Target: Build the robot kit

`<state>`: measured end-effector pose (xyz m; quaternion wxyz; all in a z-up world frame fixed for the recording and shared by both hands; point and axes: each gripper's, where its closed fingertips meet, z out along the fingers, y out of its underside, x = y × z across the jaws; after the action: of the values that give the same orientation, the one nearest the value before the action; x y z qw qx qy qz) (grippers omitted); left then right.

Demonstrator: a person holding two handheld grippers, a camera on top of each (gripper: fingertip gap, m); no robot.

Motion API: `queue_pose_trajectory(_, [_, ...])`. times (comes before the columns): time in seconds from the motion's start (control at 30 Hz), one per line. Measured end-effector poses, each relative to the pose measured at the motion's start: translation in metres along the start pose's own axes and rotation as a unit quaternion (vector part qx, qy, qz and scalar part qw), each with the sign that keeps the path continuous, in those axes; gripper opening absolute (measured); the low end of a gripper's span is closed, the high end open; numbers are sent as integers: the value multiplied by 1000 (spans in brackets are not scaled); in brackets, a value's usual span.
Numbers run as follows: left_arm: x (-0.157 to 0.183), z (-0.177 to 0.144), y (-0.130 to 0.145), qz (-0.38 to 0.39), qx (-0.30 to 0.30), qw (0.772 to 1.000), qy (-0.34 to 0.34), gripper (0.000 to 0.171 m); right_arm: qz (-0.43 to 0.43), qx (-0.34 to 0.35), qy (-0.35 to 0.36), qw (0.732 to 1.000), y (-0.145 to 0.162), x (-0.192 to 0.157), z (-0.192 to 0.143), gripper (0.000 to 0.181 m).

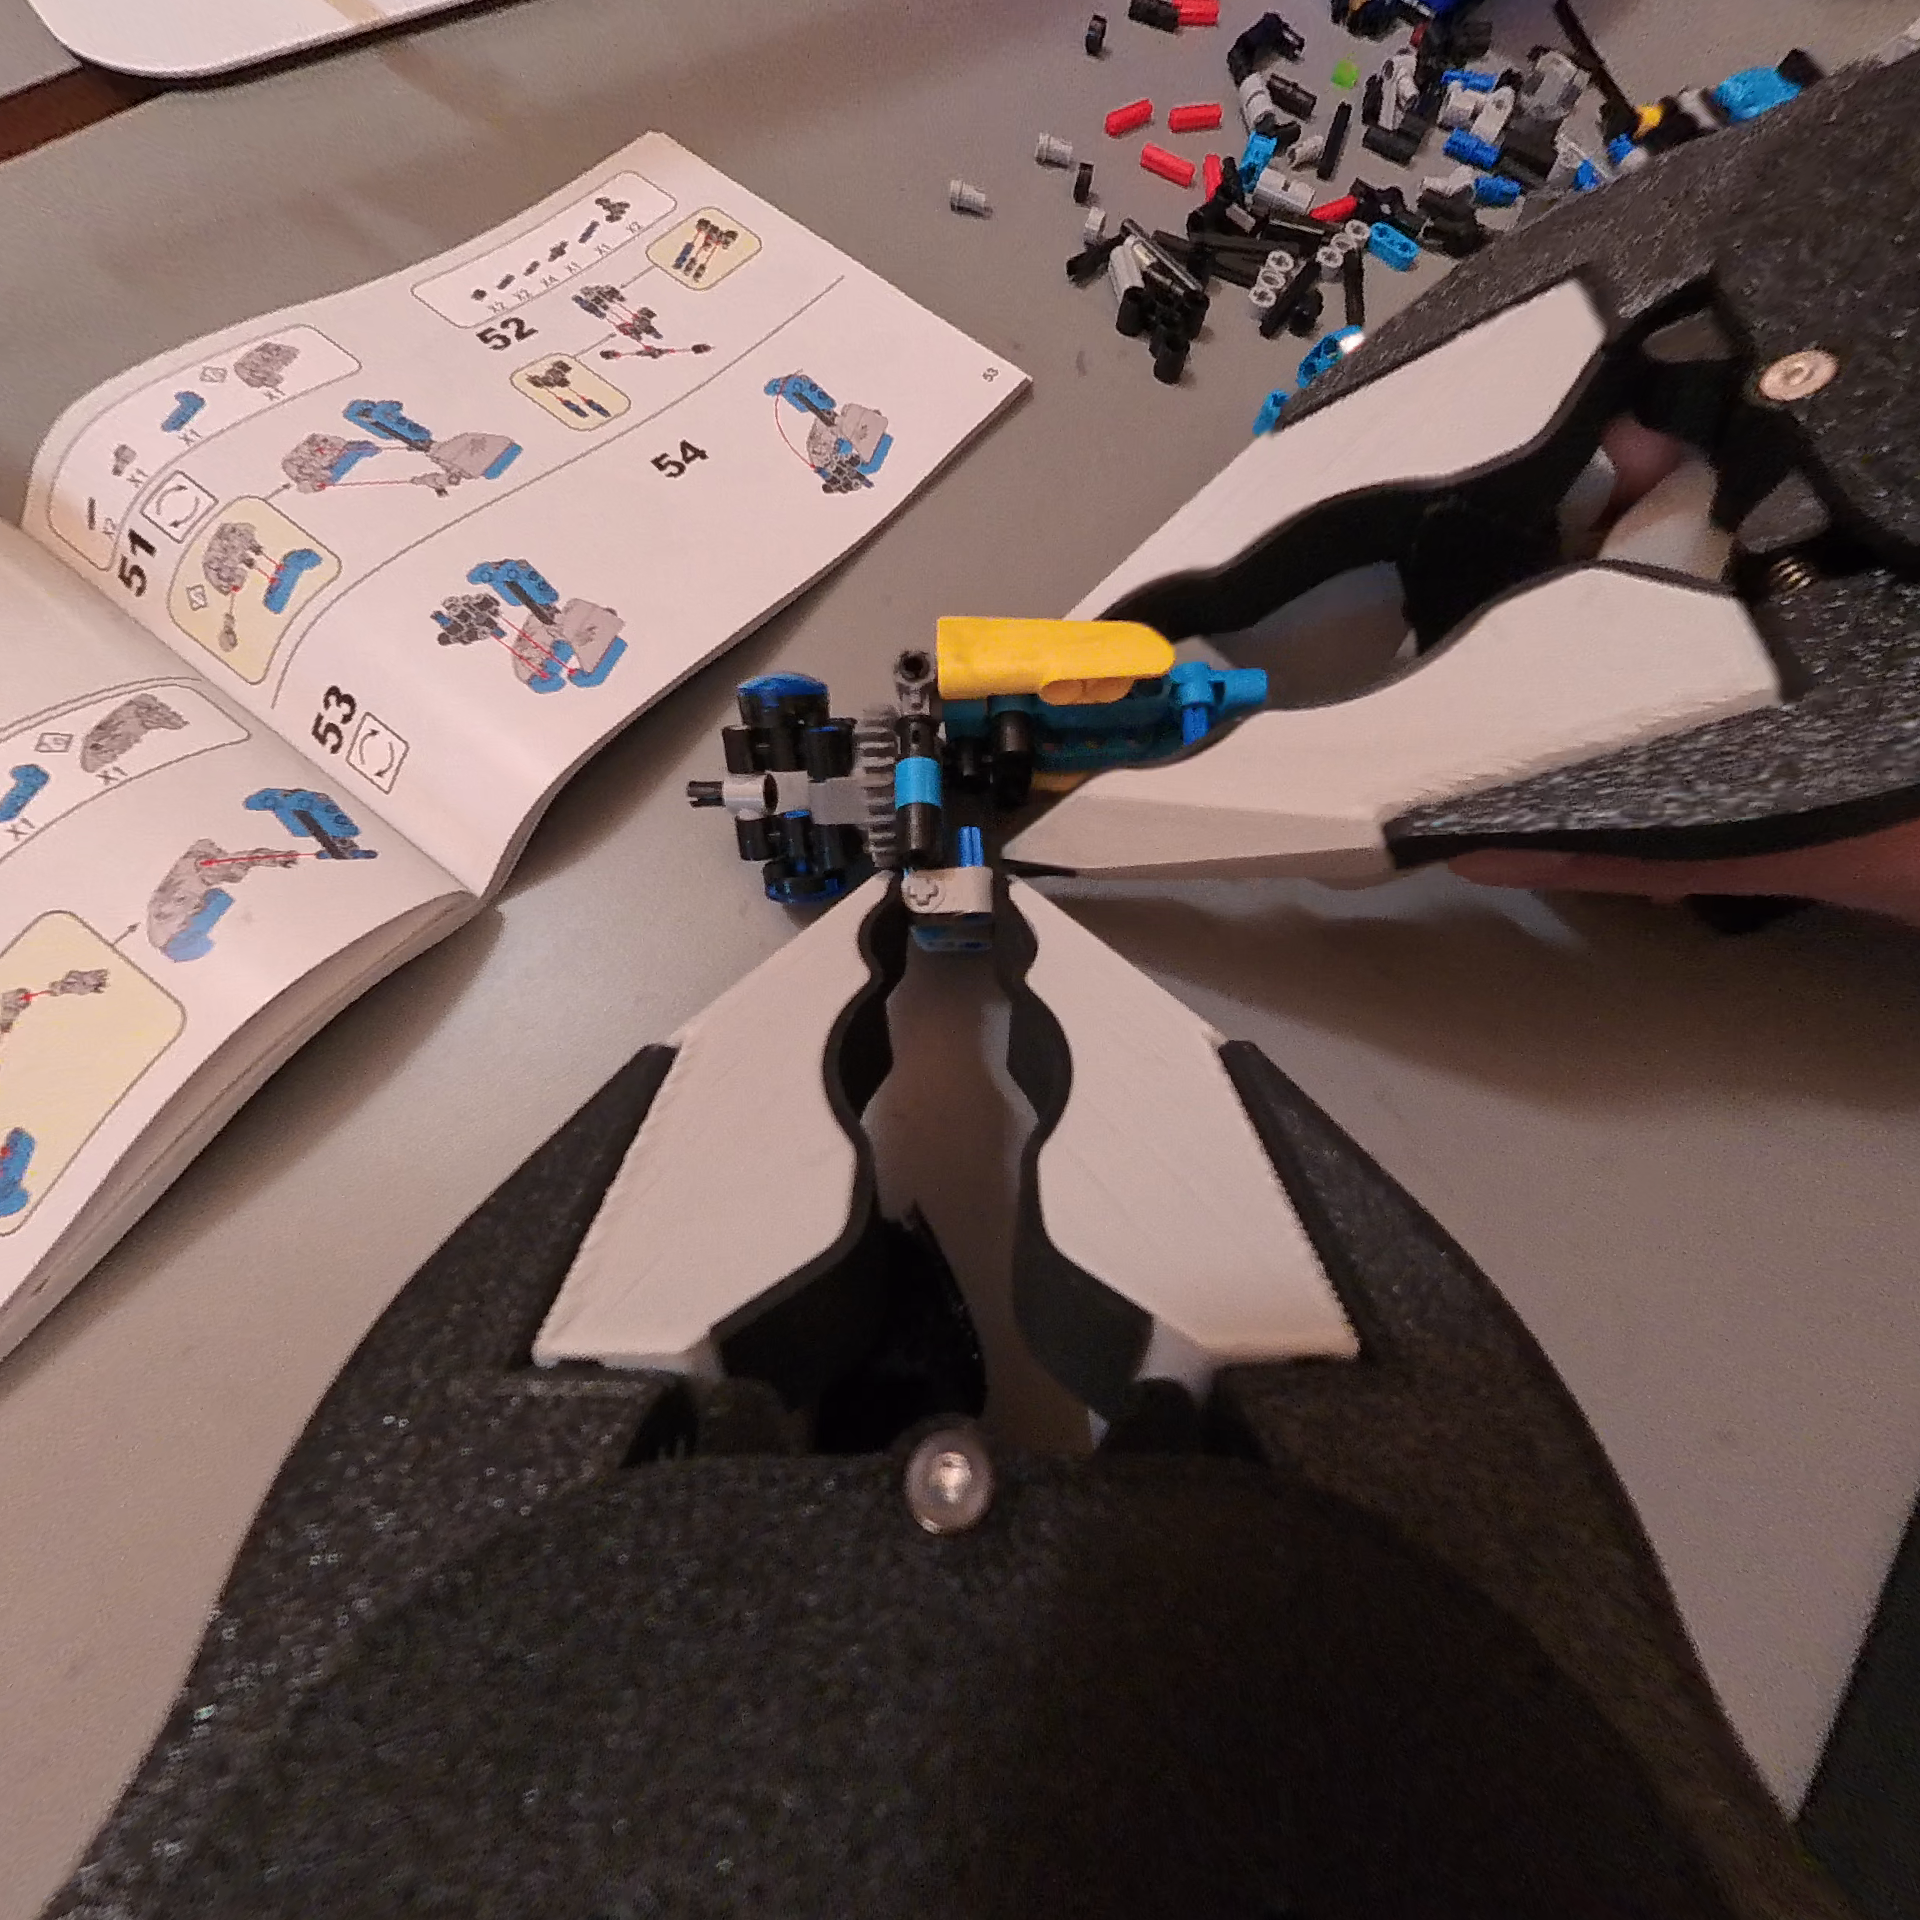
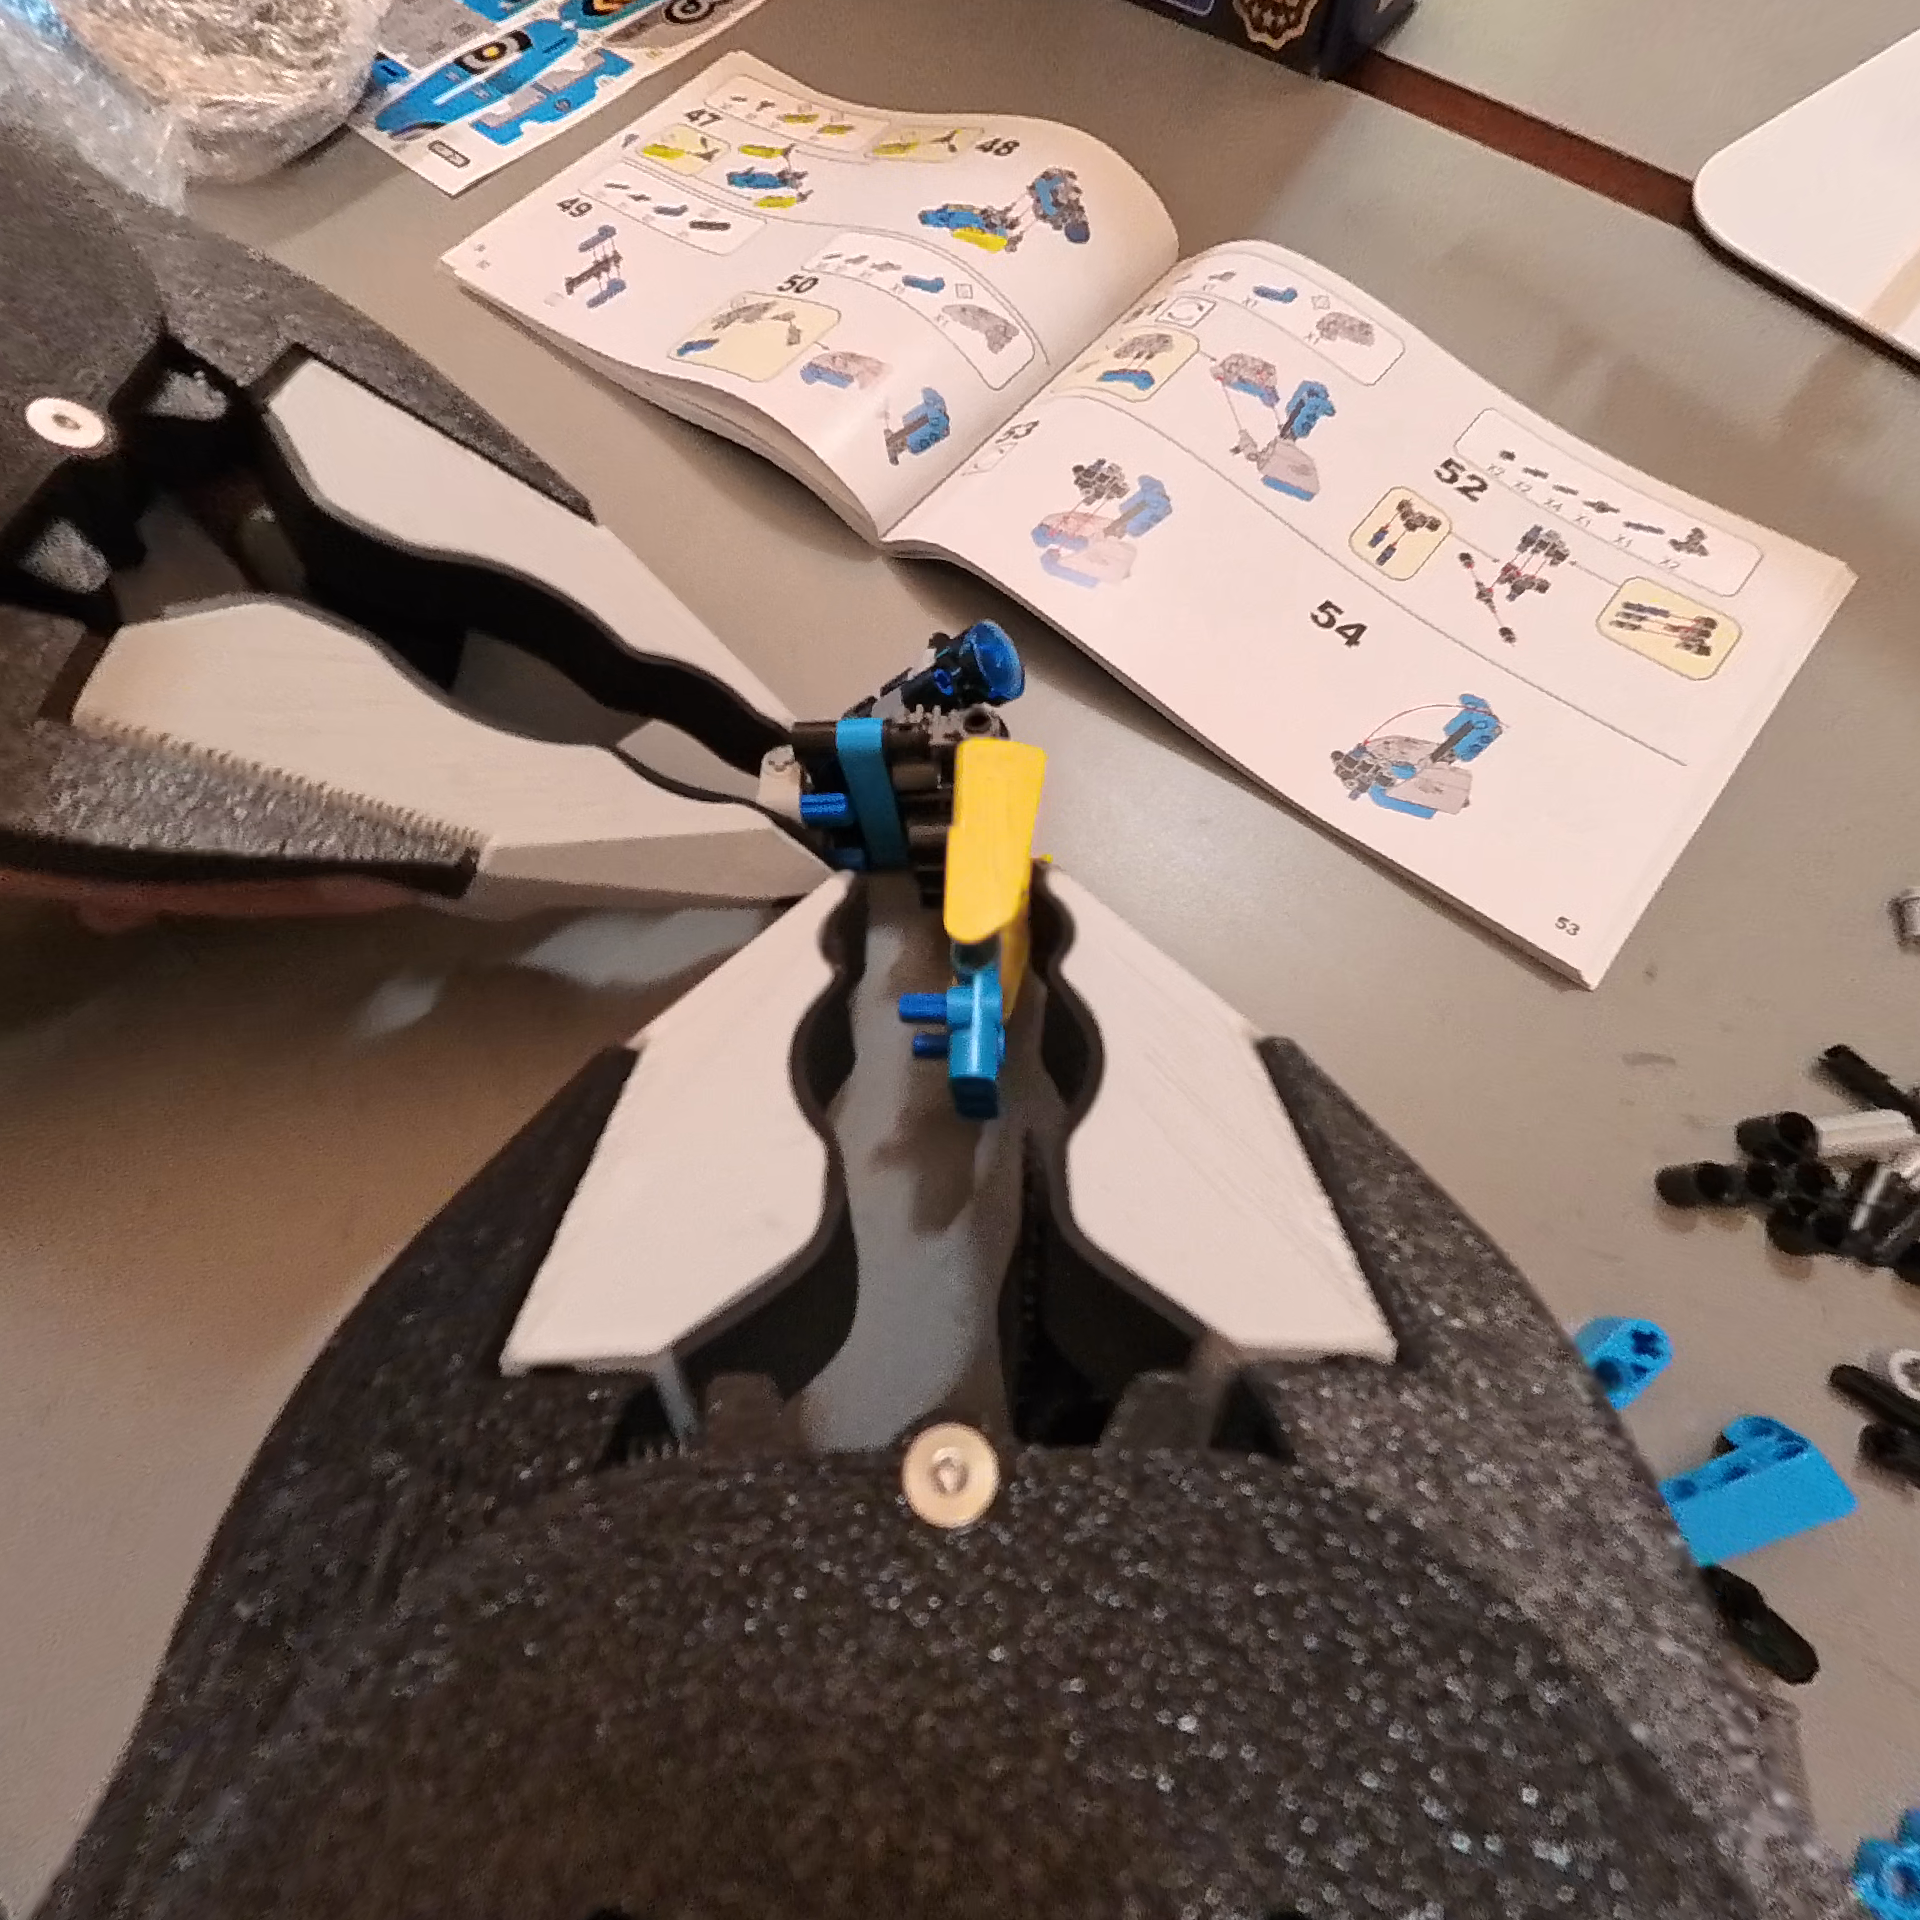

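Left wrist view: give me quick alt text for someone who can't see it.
The left tongs pinch the grey and blue end of a small brick assembly above a grey table, while the right tongs grip its yellow panel from the right. An open instruction booklet lies to the left, and loose bricks are scattered top right.

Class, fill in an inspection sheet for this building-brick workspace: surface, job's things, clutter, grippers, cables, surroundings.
Surface: grey table, bare in front of the grippers.
Job's things: brick model with a yellow panel, held between both grippers; open booklet beside it.
Clutter: loose bricks in a pile behind the right gripper; sticker sheet; plastic bag.
Grippers: left gripper shut on the model's grey end; right gripper shut on its yellow end.
Cables: nothing seen.
Surroundings: white board; dark box at the table's far edge.
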<state>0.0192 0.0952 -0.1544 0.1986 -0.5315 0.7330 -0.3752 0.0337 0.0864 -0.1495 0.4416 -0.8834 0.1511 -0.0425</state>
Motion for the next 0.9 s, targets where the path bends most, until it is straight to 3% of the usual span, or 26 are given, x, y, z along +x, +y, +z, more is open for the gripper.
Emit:
queue_pose_trajectory(0.37, [-1,0,1,-4,-7,999,38,16,-133,9,-96,986,11,-11,-35,44])
queue_pose_trajectory(0.43, [1,0,1,-14,-8,998,57,16,-167,0,-70,983,15,-2,-33,42])
queue_pose_trajectory(0.63, [10,-8,-7,-65,17,990,121,16,-204,5,-85,975,18,-7,-37,45])
queue_pose_trajectory(0.77, [28,-29,-29,-163,71,952,250,16,-193,47,-65,978,2,6,-49,44])
queue_pose_trajectory(0.9, [40,-50,-41,-243,91,891,373,15,-180,144,-96,968,-28,-7,-72,37])
